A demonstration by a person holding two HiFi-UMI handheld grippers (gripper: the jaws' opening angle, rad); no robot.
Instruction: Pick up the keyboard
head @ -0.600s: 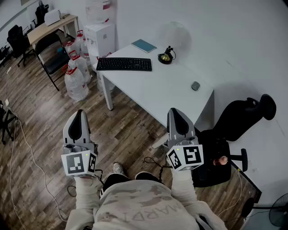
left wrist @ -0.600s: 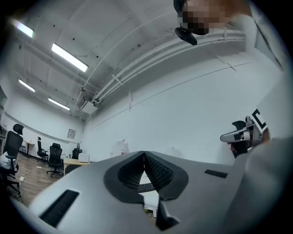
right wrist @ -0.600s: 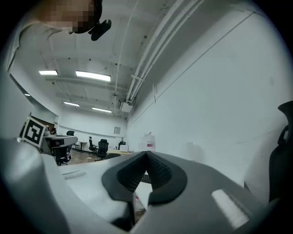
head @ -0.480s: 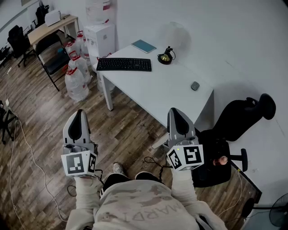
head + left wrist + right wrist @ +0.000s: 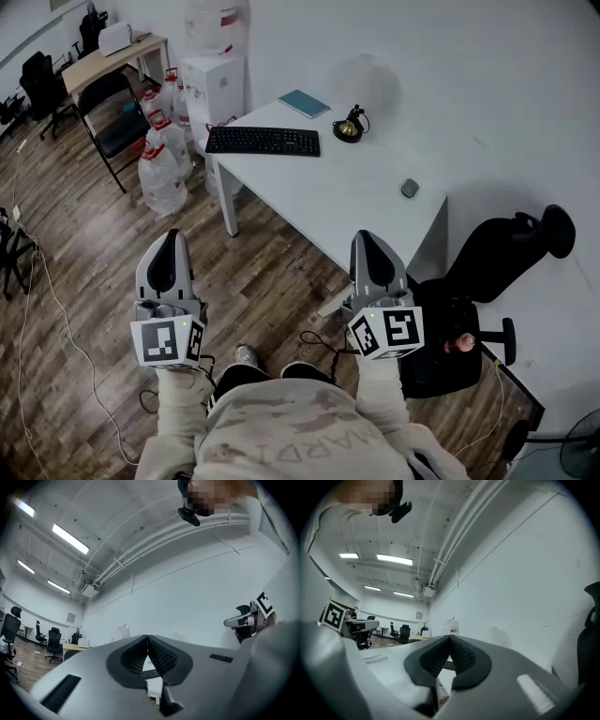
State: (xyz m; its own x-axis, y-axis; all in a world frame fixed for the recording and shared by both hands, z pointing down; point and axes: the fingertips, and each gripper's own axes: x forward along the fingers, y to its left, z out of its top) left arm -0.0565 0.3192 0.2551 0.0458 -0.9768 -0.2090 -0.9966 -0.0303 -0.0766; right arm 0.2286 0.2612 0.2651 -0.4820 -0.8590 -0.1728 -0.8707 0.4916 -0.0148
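1. Your left tongs (image 5: 169, 236) and right tongs (image 5: 367, 238) are both shut tight, with nothing in them. They hang side by side above the wood floor (image 5: 272, 272).
2. Near the right tongs' tip is the near edge of the white table (image 5: 347, 197). Step up to it first.
3. The keyboard (image 5: 263, 142) lies flat on the table, far ahead of both tongs, about midway between them. Open the jaws before you reach it.
4. I think one tongs on each short end works best. Pinch gently and lift level, away from the blue book (image 5: 304, 103) behind it.
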